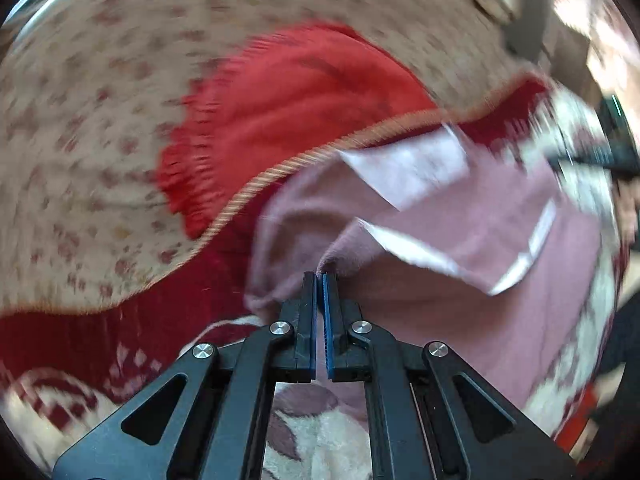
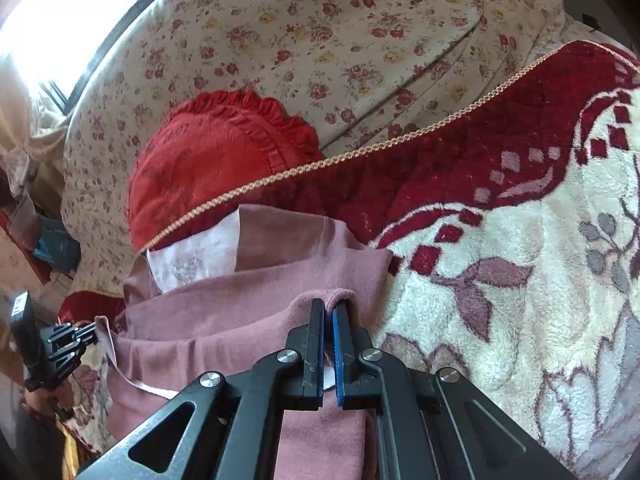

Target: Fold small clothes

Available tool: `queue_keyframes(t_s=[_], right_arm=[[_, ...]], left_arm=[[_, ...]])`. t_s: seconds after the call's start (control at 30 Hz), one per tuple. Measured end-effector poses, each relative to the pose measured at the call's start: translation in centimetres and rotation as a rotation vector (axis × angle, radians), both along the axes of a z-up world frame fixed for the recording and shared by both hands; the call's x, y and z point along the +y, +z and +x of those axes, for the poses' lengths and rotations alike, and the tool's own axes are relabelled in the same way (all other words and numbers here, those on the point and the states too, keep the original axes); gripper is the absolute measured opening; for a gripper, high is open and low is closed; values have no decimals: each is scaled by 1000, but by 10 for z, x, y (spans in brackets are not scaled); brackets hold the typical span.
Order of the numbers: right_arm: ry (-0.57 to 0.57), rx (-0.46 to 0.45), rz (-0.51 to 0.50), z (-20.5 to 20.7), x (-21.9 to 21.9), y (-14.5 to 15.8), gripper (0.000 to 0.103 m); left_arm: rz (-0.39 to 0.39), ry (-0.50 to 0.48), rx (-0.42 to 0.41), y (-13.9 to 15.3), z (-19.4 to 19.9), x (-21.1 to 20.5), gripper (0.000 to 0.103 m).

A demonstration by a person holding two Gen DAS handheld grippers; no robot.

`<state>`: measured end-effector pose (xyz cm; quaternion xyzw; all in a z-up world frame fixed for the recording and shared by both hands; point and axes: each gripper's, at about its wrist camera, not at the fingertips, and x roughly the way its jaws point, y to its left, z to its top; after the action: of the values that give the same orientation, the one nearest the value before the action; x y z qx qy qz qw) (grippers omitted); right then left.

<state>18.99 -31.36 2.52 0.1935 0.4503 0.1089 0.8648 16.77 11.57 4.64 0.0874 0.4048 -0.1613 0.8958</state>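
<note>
- My left gripper [image 1: 319, 276] has its jaws pressed together on a raised fold of the mauve garment [image 1: 460, 280]; cloth bunches at the fingertips. This view is motion-blurred, so finer detail is not readable.
- My right gripper [image 2: 329, 304] is likewise clamped on a rolled edge of the same mauve garment [image 2: 224, 312], with fabric wrapping over the tips of both fingers.
- The garment lies on the red-and-cream plush blanket [image 2: 500, 272], partly folded over itself. A pale lining panel [image 2: 192, 256] with a faint printed emblem shows at its far side.
- In the right wrist view, the left gripper [image 2: 86, 334] appears at the garment's left edge, touching the cloth.
- The blanket's gold braid trim [image 2: 400, 136] runs diagonally beyond the garment.
- A red ruffled cushion [image 2: 208, 148] sits behind the trim, resting against the floral-print upholstery [image 2: 320, 32].
- Bright window light [image 2: 52, 12] enters at upper left.
</note>
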Motion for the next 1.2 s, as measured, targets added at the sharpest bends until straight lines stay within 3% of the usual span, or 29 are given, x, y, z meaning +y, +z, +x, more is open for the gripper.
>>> queue_keyframes(t_s=[0.13, 0.2, 0.33, 0.57, 0.67, 0.83, 0.97, 1.1, 1.2], right_arm=[[-25, -11, 41, 7, -2, -2, 3], [-32, -9, 35, 10, -1, -3, 3], [-56, 11, 15, 15, 0, -10, 3], [-113, 2, -19, 20, -2, -12, 3], [-124, 18, -33, 25, -1, -19, 3], [-148, 26, -59, 32, -5, -24, 4], [-180, -65, -77, 20, -16, -1, 4], [-62, -126, -60, 5, -3, 17, 5], [104, -99, -39, -2, 20, 15, 5]], left_arm=[[-91, 154, -19, -5, 9, 22, 2], [-112, 165, -3, -11, 11, 23, 2], [-71, 173, 7, -28, 23, 8, 2], [-105, 207, -20, -37, 34, 10, 2], [-80, 226, 7, -48, 39, 9, 2], [-88, 330, 78, -56, 42, 25, 2], [-107, 454, 31, -32, 27, 45, 2], [-169, 339, -1, -4, 5, 18, 2], [-75, 150, 47, -8, -6, -33, 6]])
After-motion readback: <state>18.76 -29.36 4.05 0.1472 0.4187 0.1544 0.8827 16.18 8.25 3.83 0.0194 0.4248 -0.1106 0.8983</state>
